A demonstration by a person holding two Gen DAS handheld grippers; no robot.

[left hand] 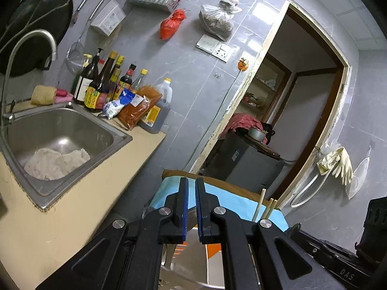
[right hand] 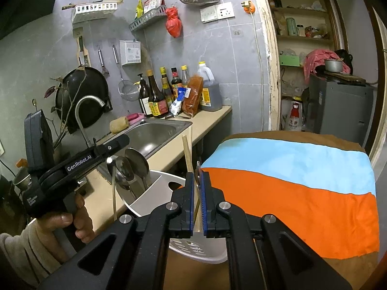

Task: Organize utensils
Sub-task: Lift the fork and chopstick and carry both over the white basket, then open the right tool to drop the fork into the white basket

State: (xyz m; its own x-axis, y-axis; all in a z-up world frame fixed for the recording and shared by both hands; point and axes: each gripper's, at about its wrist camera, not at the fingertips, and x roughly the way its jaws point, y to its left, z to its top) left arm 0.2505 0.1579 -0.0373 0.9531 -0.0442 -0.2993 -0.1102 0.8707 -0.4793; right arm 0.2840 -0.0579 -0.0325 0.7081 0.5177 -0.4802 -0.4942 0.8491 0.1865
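Observation:
A white utensil holder (right hand: 154, 191) stands at the near left edge of the cloth-covered table and holds metal spoons (right hand: 135, 164) and a wooden chopstick (right hand: 186, 154). My right gripper (right hand: 198, 176) is shut on a thin metal utensil (right hand: 197, 171), just right of the holder. My left gripper (left hand: 191, 186) is shut with nothing between its pads, raised above the table; it shows in the right wrist view (right hand: 116, 145) near the spoons. Chopstick tips (left hand: 261, 203) show to its right.
The table carries a blue and orange cloth (right hand: 302, 181). A steel sink (left hand: 60, 130) with a white rag lies to the left in a beige counter (left hand: 96, 193). Sauce bottles (right hand: 164, 94) stand by the wall. An open doorway (left hand: 290, 120) lies behind.

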